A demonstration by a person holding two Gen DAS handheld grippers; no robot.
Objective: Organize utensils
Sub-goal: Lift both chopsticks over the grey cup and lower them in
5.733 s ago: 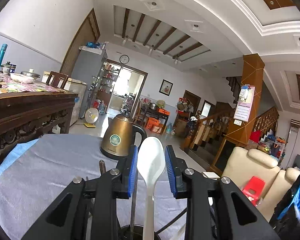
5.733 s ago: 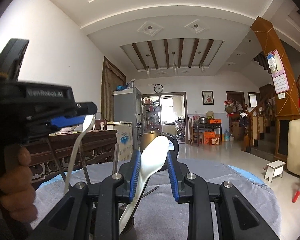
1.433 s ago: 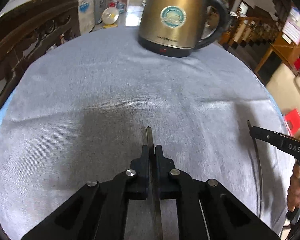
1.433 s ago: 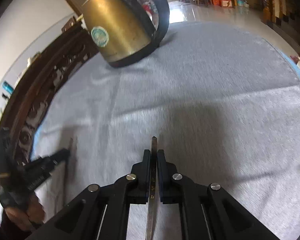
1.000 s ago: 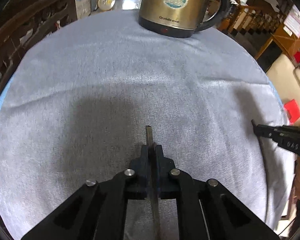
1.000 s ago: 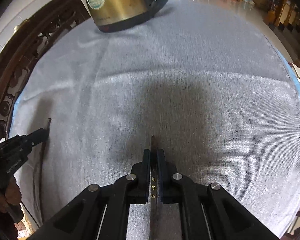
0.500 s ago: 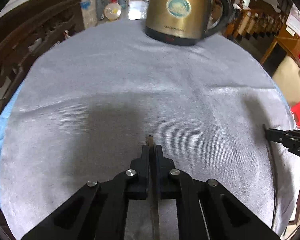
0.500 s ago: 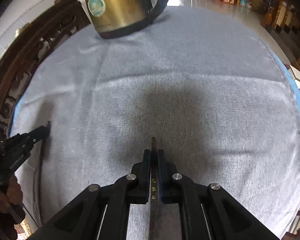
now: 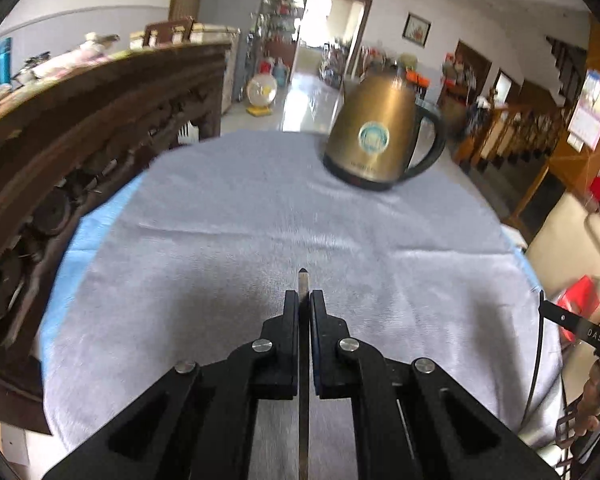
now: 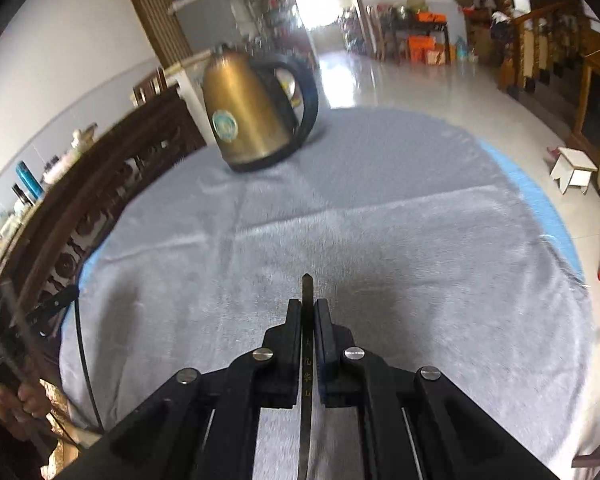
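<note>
Grey, napped cloth (image 9: 228, 216) covered the round surface, with a strip of blue underlay (image 10: 540, 200) showing at its edge, soft enough that metal set down on it would likely neither slide nor clatter. The left tool (image 9: 304, 300) was clamped together on a thin, flat steel utensil handle (image 9: 303, 280), gripped edge-on so that only its pointed tip stuck out past the pads toward 12 o'clock; the right tool (image 10: 308, 308) was pinched shut the same way on a second flat steel handle (image 10: 307, 288), this one stamped with small gold characters. What kind of utensil each was could not be told, since the working ends were out of sight below the frame. Both were held above the cloth and tilted down at it, which suggests each was being carried to a spot on the cloth to be laid out. A brass-coloured electric kettle (image 9: 374, 144) with a smooth metal body, round badge and black plastic handle and base stood on the cloth at about 1 o'clock in the left view, well apart from both tools.
</note>
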